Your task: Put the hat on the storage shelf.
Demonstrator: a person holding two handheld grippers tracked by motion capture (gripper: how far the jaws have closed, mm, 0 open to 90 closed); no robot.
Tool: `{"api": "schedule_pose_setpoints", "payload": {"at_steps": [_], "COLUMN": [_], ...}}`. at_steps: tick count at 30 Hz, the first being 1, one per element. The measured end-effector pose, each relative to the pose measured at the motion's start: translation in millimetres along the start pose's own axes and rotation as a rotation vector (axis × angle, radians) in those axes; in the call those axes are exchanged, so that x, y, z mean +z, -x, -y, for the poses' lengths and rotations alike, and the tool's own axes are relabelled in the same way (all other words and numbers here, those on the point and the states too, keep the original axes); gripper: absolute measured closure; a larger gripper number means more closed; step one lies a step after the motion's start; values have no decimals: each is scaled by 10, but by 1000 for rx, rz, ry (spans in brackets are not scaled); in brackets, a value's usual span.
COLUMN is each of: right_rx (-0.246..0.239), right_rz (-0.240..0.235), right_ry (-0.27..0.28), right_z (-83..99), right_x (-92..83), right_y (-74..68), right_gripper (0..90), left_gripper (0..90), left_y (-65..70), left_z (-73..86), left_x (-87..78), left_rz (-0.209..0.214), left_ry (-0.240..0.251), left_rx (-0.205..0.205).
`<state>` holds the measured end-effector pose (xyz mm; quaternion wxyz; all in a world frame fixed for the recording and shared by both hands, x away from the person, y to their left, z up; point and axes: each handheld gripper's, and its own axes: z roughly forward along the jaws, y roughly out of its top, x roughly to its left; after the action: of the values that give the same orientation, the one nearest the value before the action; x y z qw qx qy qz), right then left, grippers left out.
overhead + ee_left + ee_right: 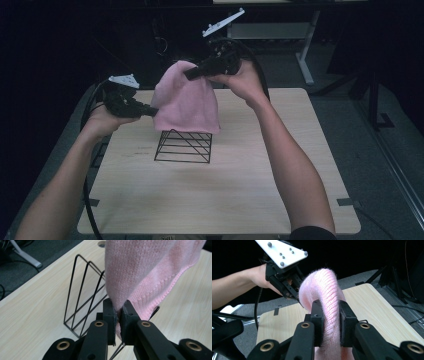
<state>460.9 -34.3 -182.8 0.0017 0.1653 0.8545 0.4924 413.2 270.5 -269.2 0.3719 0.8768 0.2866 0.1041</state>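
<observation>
Pink knit cloth (186, 102) | clamped by left gripper (150, 111), right gripper (192, 73) | above wire rack (183, 146)

the pink hat (186, 102) is soft knitted wool-like cloth, ribbed and faintly fuzzy. the rack (183, 146) is thin black wire, smooth and slightly glossy. the desk (235, 190) is pale wood-grain laminate, matt. the left hand-held gripper (119, 315) looks matt black plastic with brass-coloured rivets.

Light wooden table (240, 190), black wire rack (183, 146) standing near its middle, black tape tabs at edges
</observation>
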Motion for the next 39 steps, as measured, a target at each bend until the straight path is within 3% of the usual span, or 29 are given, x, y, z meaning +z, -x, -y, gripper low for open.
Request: {"api": "schedule_pose_setpoints", "payload": {"at_steps": [8, 15, 23, 34, 39], "right_rx": [10, 7, -19, -4, 3], "right_rz": [-15, -32, -47, -73, -78], "right_ry": [-6, -18, -24, -38, -47], "right_z": [48, 62, 66, 173, 220], "right_x": [56, 125, 208, 342, 379], "right_y": [3, -42, -131, -129, -146], "right_gripper": [768, 767, 764, 761, 760], "left_gripper": [844, 844, 844, 843, 843], "left_y": [-12, 5, -3, -8, 15], "left_z": [84, 167, 266, 402, 421], "left_x": [30, 21, 7, 51, 72], "left_rz": [8, 0, 0, -3, -15], "left_ry": [3, -2, -3, -26, -53], "left_rx": [-9, 7, -16, -27, 3]}}
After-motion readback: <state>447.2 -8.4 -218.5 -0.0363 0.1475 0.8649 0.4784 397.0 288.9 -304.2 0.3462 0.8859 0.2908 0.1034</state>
